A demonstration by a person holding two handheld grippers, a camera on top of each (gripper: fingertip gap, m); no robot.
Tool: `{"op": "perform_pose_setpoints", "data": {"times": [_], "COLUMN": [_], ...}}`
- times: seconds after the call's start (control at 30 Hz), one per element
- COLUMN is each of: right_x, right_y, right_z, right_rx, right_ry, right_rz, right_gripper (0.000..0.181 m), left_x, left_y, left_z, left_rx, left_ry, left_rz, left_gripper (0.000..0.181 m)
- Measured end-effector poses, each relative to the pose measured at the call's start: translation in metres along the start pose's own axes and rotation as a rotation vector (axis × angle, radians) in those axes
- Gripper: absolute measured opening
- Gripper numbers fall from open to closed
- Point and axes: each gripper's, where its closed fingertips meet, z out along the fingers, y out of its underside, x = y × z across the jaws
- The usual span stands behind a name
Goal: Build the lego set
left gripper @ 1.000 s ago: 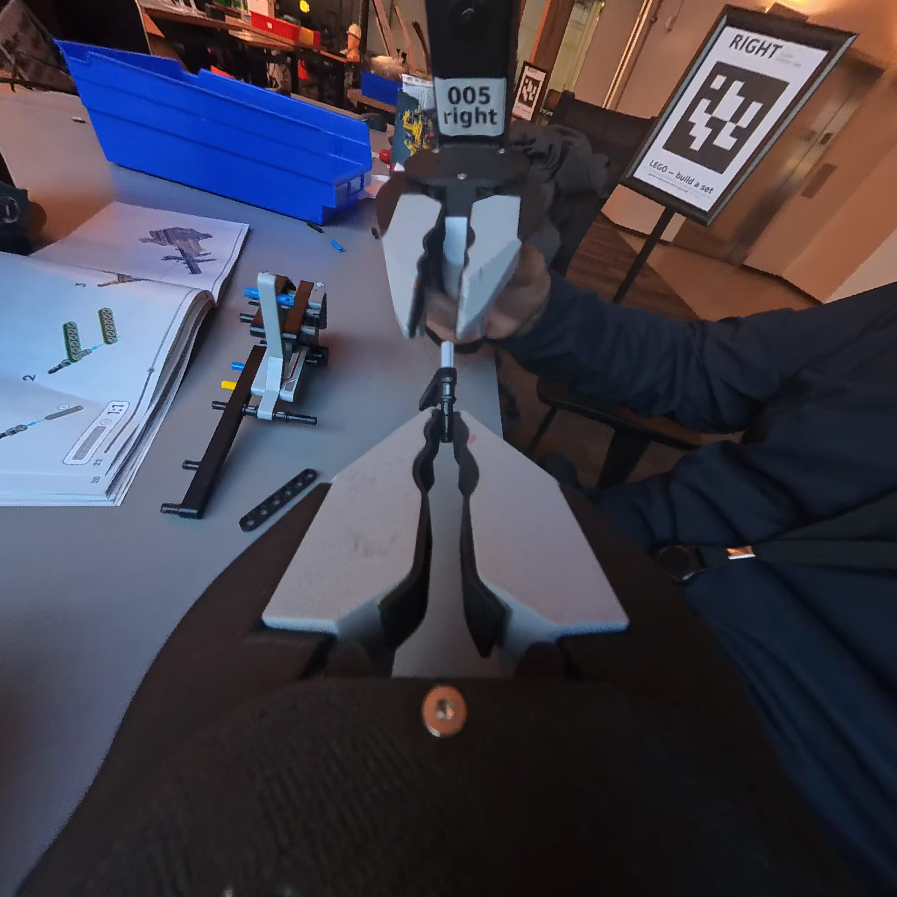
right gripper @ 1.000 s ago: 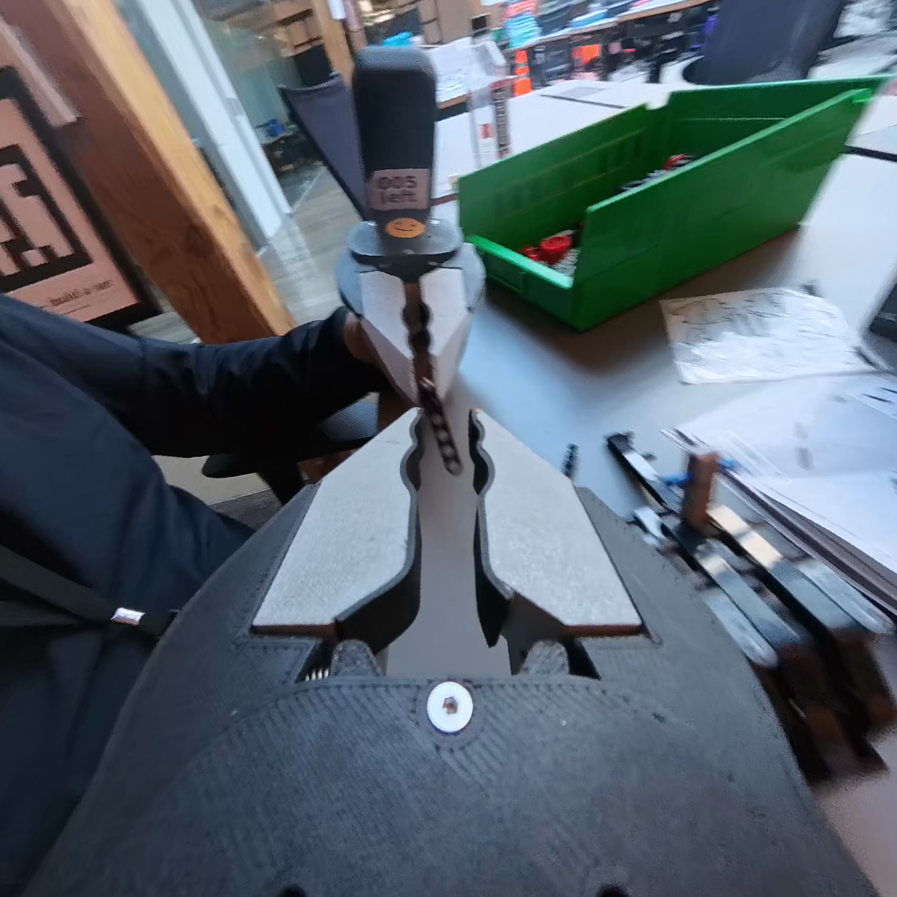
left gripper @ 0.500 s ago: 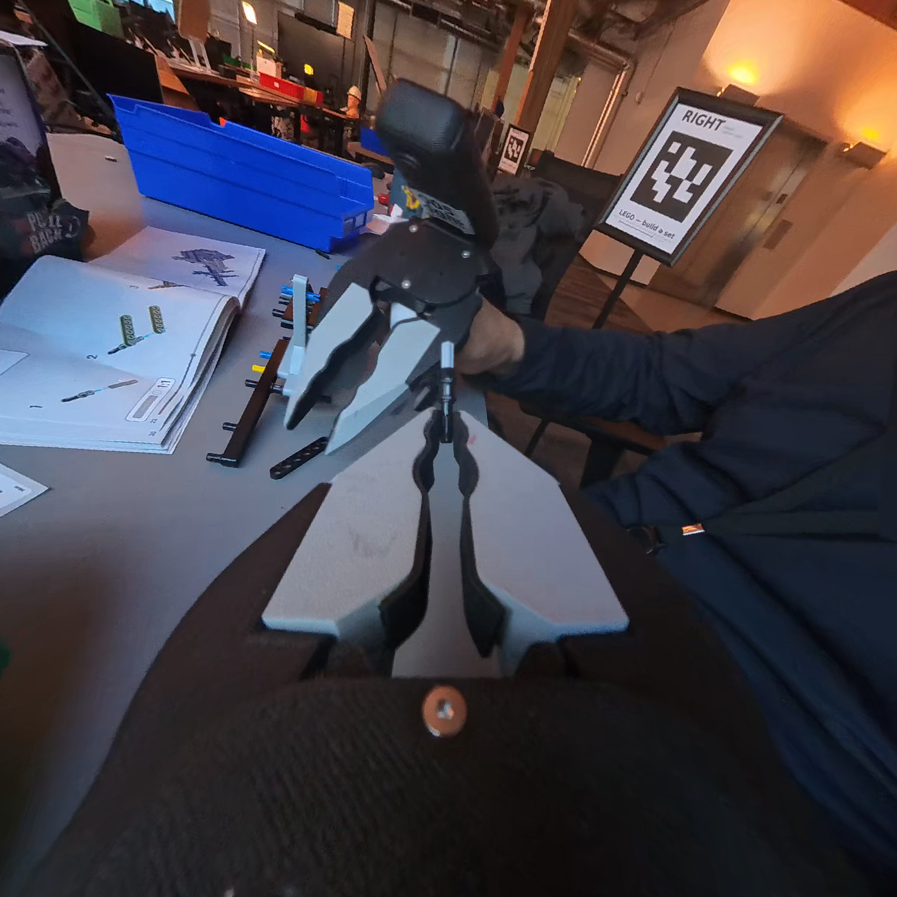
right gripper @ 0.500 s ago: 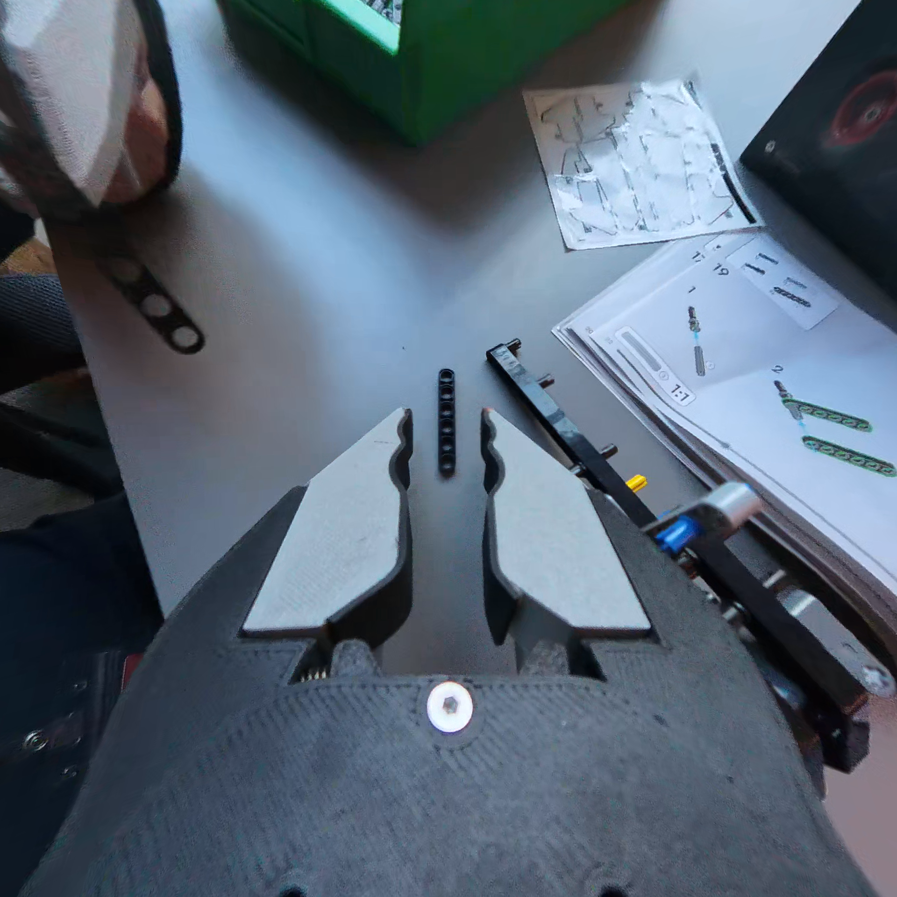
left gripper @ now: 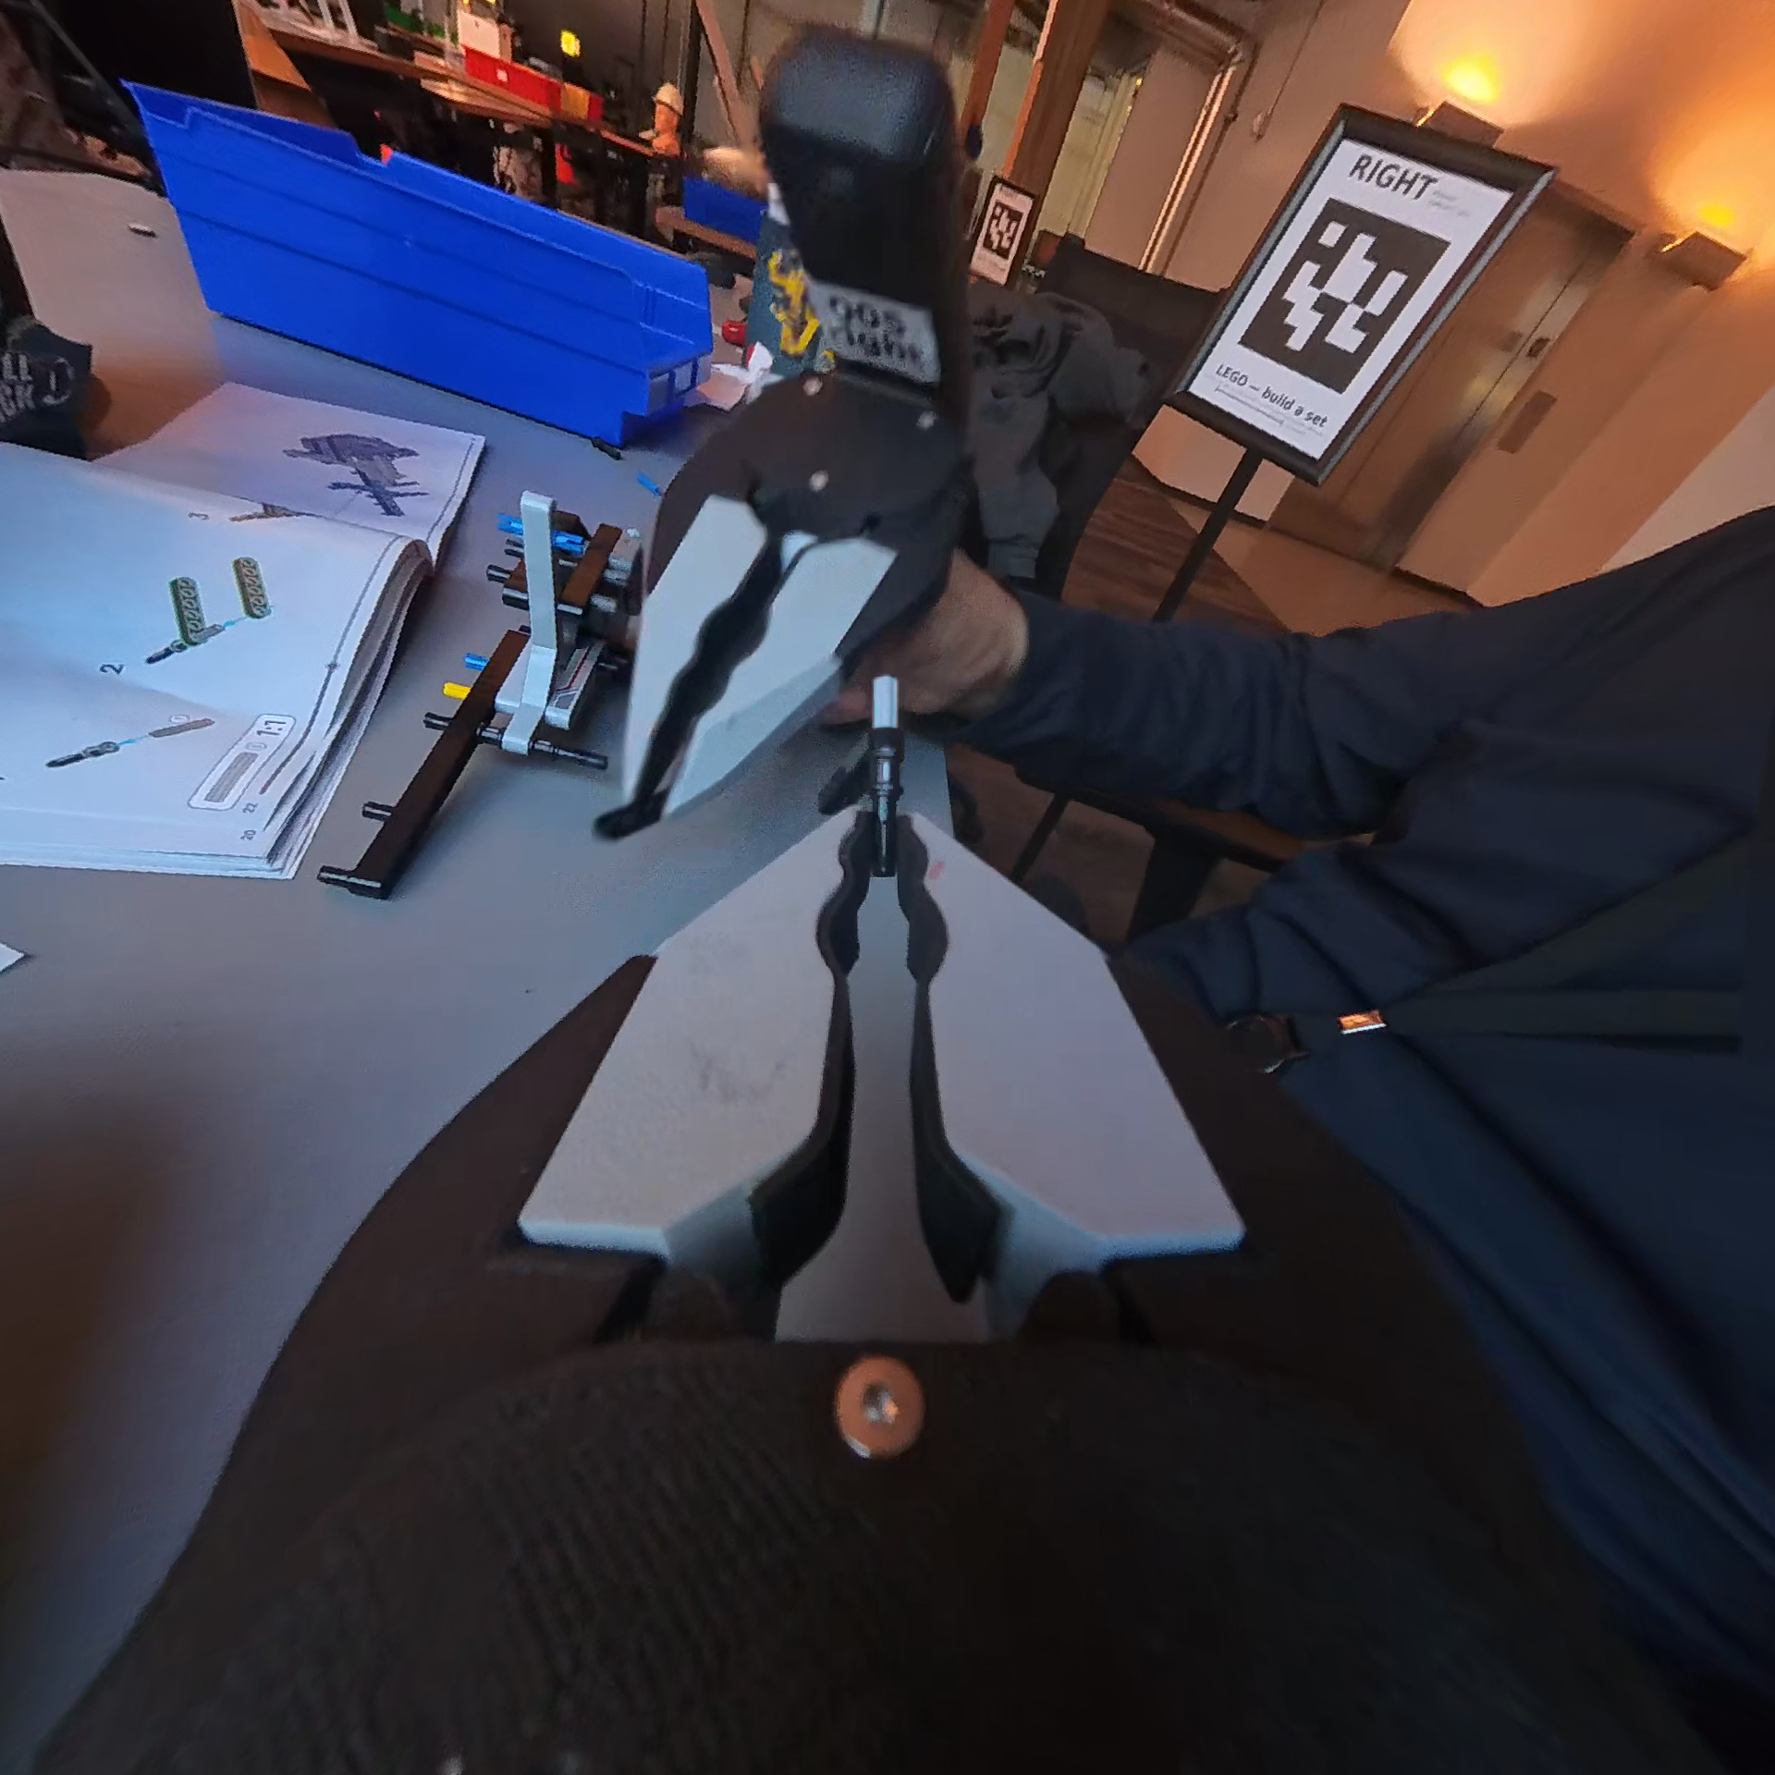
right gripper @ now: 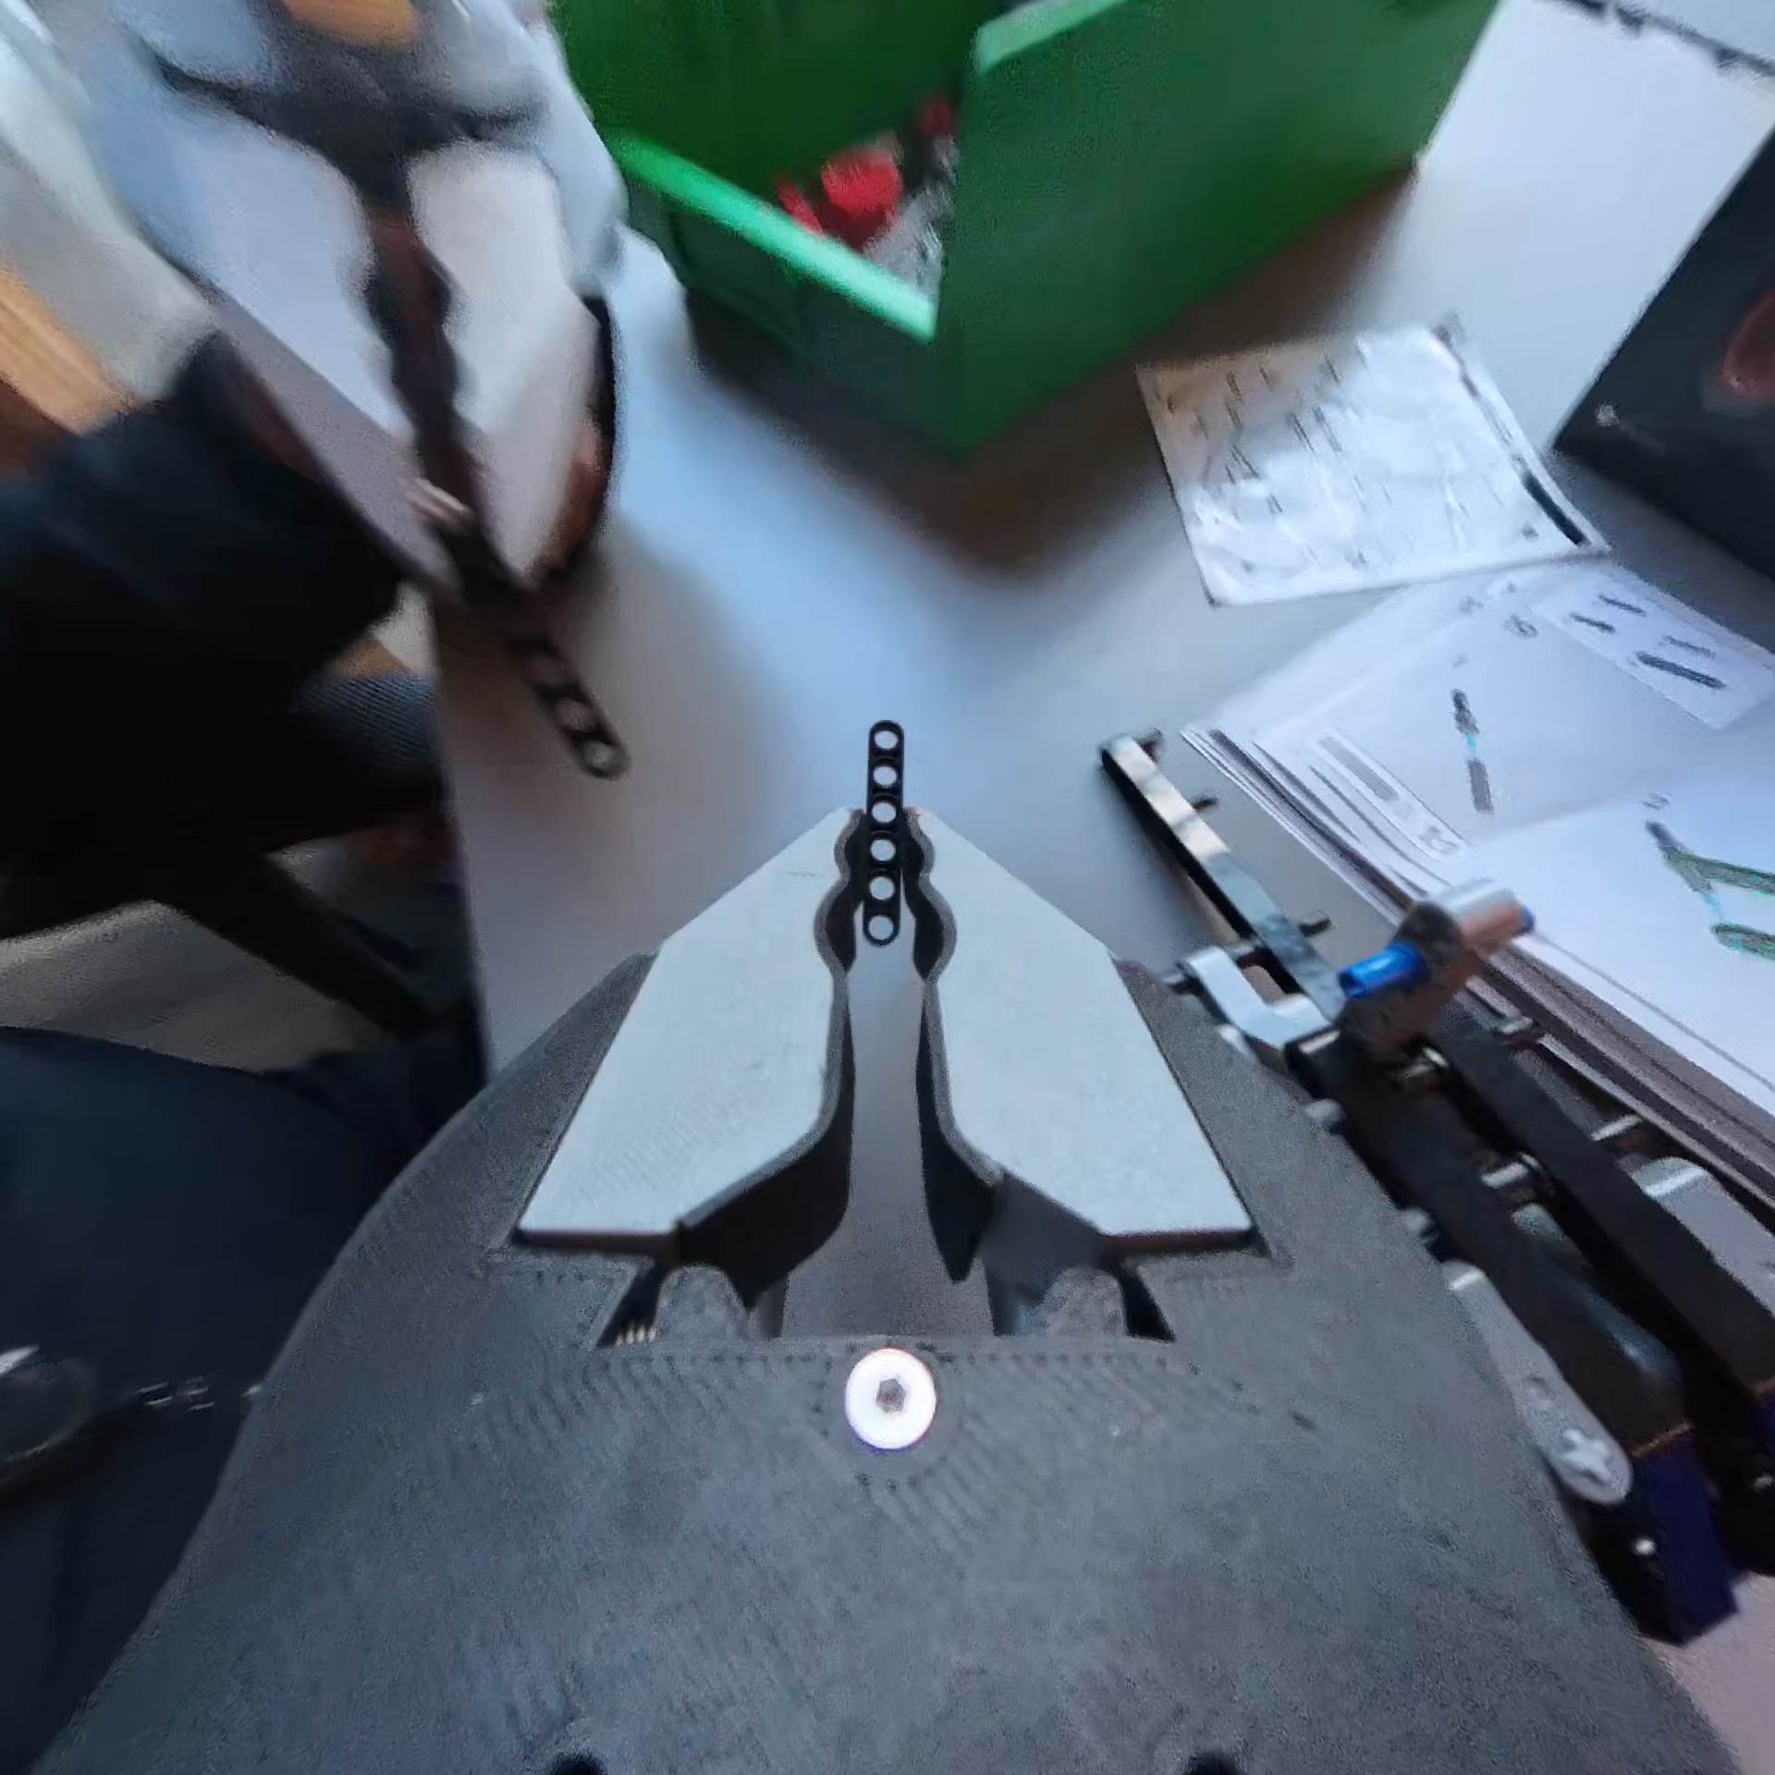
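My left gripper (left gripper: 882,845) is shut on a black holed beam (left gripper: 882,797) seen edge-on, with a grey axle (left gripper: 885,699) sticking out of its far end. In the right wrist view this gripper (right gripper: 480,557) is blurred at upper left and the beam (right gripper: 567,711) hangs from it. My right gripper (right gripper: 884,816) is shut on a short black holed beam (right gripper: 884,768) at the grey table (right gripper: 768,624). In the left wrist view it (left gripper: 644,816) points down at the table, beside the partial build (left gripper: 538,653) of black beams and a grey frame.
An open instruction booklet (left gripper: 192,624) lies left of the build (right gripper: 1345,980). A blue bin (left gripper: 432,259) stands behind it. A green bin (right gripper: 960,240) with parts, a printed sheet (right gripper: 1345,461) and a black box (right gripper: 1710,336) lie beyond. A sign stand (left gripper: 1345,288) is off the table. My hands' fingertips stand some 8 cm from each other.
My right gripper swung away from the left gripper, dropped to the table and shut on the short black beam that lay there. My left gripper kept its hold.
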Motion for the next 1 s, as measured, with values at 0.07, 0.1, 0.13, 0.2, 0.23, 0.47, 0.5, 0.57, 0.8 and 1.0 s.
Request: {"op": "perform_pose_setpoints", "data": {"times": [0.07, 0.1, 0.13, 0.2, 0.23, 0.47, 0.5, 0.57, 0.8, 1.0], "right_x": [-0.018, -0.024, -0.028, -0.033, -0.034, -0.054, -0.056, -0.058, -0.062, -0.066], "right_y": [-0.018, -0.026, -0.031, -0.038, -0.04, -0.048, -0.05, -0.051, -0.049, -0.047], "right_z": [-0.015, -0.023, -0.029, -0.037, -0.039, -0.035, -0.035, -0.035, -0.034, -0.034], "right_rx": [0.133, 0.195, 0.237, 0.305, 0.323, 0.36, 0.368, 0.368, 0.346, 0.313], "right_ry": [-0.147, -0.21, -0.26, -0.331, -0.345, -0.403, -0.405, -0.401, -0.354, -0.344], "right_rz": [0.058, 0.091, 0.125, 0.168, 0.179, 0.113, 0.099, 0.087, -0.003, -0.074], "right_gripper": [0.004, 0.004, 0.004, 0.004, 0.004, 0.004, 0.004, 0.004, 0.005, 0.004], "left_x": [-0.001, -0.001, -0.002, -0.002, 0.0, 0.0, 0.0, 0.001, 0.004, 0.009], "left_y": [0.002, 0.003, 0.003, 0.002, 0.0, -0.003, -0.003, -0.004, -0.003, -0.003], "left_z": [0.002, 0.003, 0.003, 0.003, 0.002, 0.001, 0.001, 0.0, 0.001, 0.002], "left_rx": [-0.018, -0.023, -0.026, -0.018, -0.003, 0.024, 0.028, 0.033, 0.03, 0.025], "left_ry": [-0.014, -0.019, -0.023, -0.024, -0.015, -0.011, -0.01, -0.007, 0.008, 0.034], "left_rz": [0.004, 0.008, 0.011, 0.011, 0.006, -0.004, -0.005, -0.003, 0.006, 0.014], "left_gripper": [0.002, 0.002, 0.002, 0.002, 0.002, 0.002, 0.002, 0.002, 0.002, 0.002]}}
